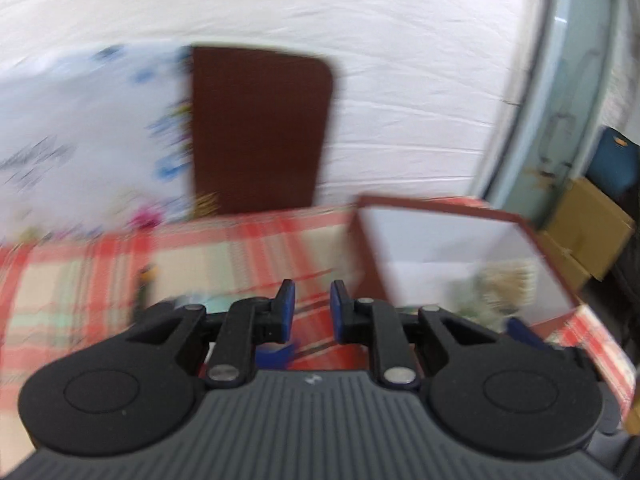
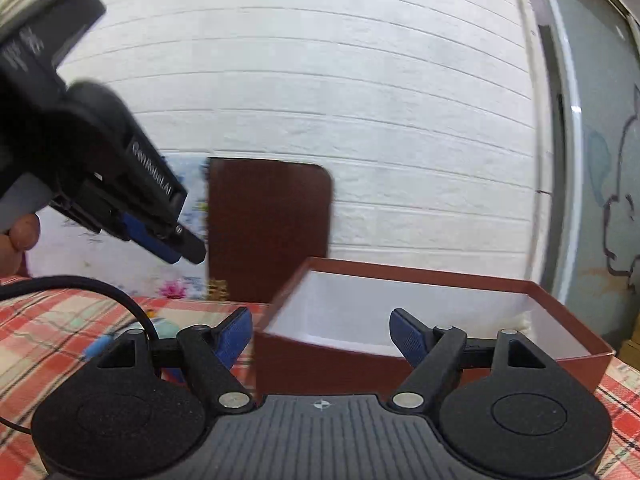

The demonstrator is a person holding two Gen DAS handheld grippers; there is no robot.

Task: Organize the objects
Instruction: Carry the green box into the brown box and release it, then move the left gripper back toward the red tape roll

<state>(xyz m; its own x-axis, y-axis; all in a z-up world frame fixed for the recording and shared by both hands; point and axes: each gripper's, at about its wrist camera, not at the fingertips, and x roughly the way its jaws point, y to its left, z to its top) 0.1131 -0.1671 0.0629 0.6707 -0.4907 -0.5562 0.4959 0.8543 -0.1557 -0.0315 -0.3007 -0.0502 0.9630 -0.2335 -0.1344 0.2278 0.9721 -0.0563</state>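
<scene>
A red-brown box point(image 2: 320, 368) with a white inside stands open on the checked cloth. My right gripper point(image 2: 322, 336) is open in front of its near left corner, and its pads touch nothing. In the left wrist view the box point(image 1: 440, 240) lies to the right, with blurred green and beige items point(image 1: 500, 288) inside. My left gripper point(image 1: 312, 308) is shut and holds nothing. It hangs over the cloth, left of the box, and shows as the left gripper point(image 2: 182, 250) at the upper left. A brown book point(image 2: 268, 232) leans on the wall behind.
A white flowered sheet point(image 2: 120, 264) stands left of the book. A black cable point(image 2: 80, 284) and a small teal item point(image 2: 166, 326) lie on the red checked cloth point(image 2: 48, 328). Cardboard boxes point(image 1: 588, 232) and a pale door frame point(image 1: 568, 80) are at the right.
</scene>
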